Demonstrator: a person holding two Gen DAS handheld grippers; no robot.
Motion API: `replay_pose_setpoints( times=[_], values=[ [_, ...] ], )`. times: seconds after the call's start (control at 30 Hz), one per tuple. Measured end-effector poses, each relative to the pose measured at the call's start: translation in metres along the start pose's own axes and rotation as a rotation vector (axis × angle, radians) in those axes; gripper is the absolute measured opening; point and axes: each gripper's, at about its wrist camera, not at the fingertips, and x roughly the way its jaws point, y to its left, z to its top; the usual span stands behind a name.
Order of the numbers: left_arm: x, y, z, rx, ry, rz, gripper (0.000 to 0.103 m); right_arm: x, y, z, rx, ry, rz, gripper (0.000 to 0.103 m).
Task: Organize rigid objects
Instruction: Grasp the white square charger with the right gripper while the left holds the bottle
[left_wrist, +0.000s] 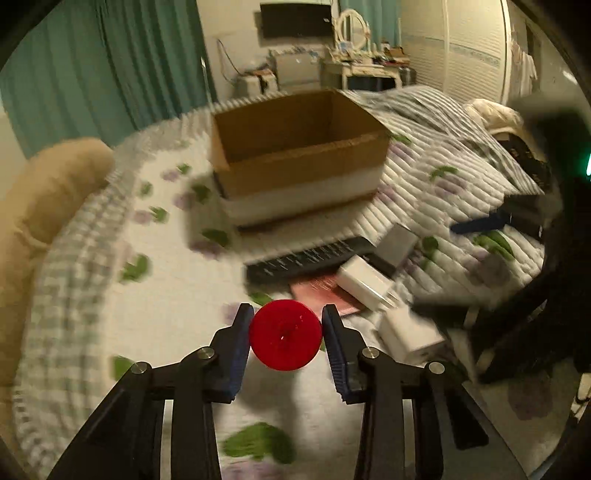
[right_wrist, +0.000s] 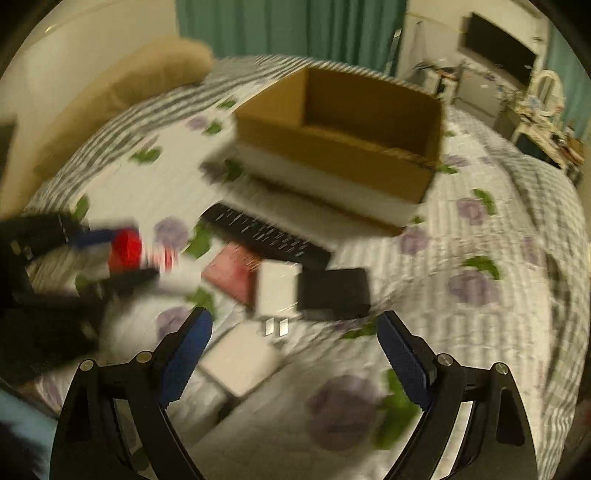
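jaws of my left gripper (left_wrist: 287, 334) sit on either side of a red round piece (left_wrist: 284, 339), pads at its flanks and seemingly pinching it; left wrist view is smeared, so i cannot confirm firm contact on the right-hand pad. piece is over the bed quilt (left_wrist: 110, 295), near the pile and short of the cardboard box (left_wrist: 295, 155).

right gripper (right_wrist: 295, 354) has its jaws spread wide with nothing between them, hanging above a white charger (right_wrist: 277, 291) whose prongs point towards me. just beside it lies a black box (right_wrist: 334, 291); behind both, a red booklet (right_wrist: 232, 273) and a long black remote (right_wrist: 266, 232). a second white block (right_wrist: 240, 365) lies nearer my jaws.

step in hand, as i judge it: carry the red piece to the box and drop it in. notes to self:
- check the pinch is across the widest part before lifting; a round thing may squirt out of flat pads.
- clear the near box wall from above, release low inside.
- keep the right gripper off the left's path; line it square with the charger body, not the prongs.
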Motion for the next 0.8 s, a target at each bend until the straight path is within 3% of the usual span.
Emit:
replay_pose_setpoints(
  times=[0.07,0.23,0.5,0.53,0.57,0.8],
  values=[
    [-0.001,0.005,0.001,0.009,-0.006,0.04,0.038,0.014,0.011,-0.001,-0.029,0.061,0.004,0.091],
    [0.004,0.008,-0.004,0.006,0.006,0.043,0.038,0.052,0.026,-0.009,-0.086,0.21,-0.001,0.087],
    [0.005,0.011,-0.007,-0.023,0.002,0.023,0.038,0.078,0.029,-0.008,-0.108,0.319,0.012,0.086],
    [0.004,0.011,-0.007,-0.028,0.001,0.02,0.038,0.078,0.029,-0.007,-0.105,0.315,0.021,0.082],
    [0.004,0.012,-0.008,-0.031,0.0,0.018,0.038,0.076,0.029,-0.006,-0.101,0.301,0.043,0.072],
    [0.0,0.017,-0.001,-0.044,-0.017,0.019,0.038,0.038,0.033,-0.002,-0.094,0.143,0.023,0.071]
  ],
)
